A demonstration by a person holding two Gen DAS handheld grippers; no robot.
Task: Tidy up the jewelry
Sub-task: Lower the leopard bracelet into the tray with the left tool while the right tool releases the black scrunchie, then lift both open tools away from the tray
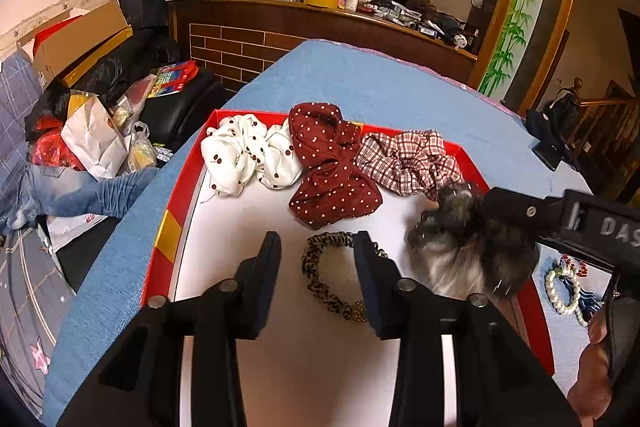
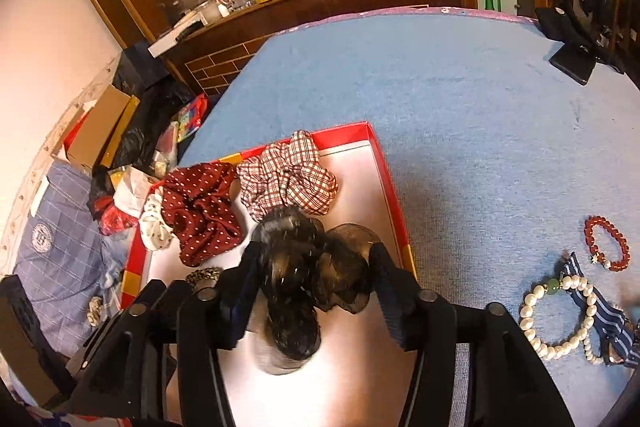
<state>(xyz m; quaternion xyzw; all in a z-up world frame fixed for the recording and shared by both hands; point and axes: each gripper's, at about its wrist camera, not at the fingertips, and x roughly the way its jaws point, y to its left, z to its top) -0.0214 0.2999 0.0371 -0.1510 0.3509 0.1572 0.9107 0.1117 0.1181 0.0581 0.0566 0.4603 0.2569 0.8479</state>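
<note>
A red box [image 1: 172, 227] with a white floor lies on the blue cloth. Along its far side sit a white dotted scrunchie [image 1: 248, 155], a dark red dotted scrunchie [image 1: 328, 167] and a plaid scrunchie [image 1: 408, 159]. My left gripper [image 1: 317, 237] is open over a leopard-print hair tie [image 1: 316, 279], which lies flat on the box floor between its fingers. My right gripper [image 2: 314, 255] is open around a dark furry scrunchie [image 2: 296, 287], blurred, which rests on the box floor by the right wall. A pearl bracelet [image 2: 556, 319], a red bead bracelet [image 2: 608, 243] and a blue striped band [image 2: 608, 319] lie on the cloth to the right.
The blue cloth [image 2: 460, 87] stretches bare beyond the box. A black device [image 2: 572, 63] stands at its far right corner. Bags, boxes and clothes [image 1: 92, 131] pile up beyond the left edge. A wooden ledge [image 1: 320, 7] with bottles runs behind.
</note>
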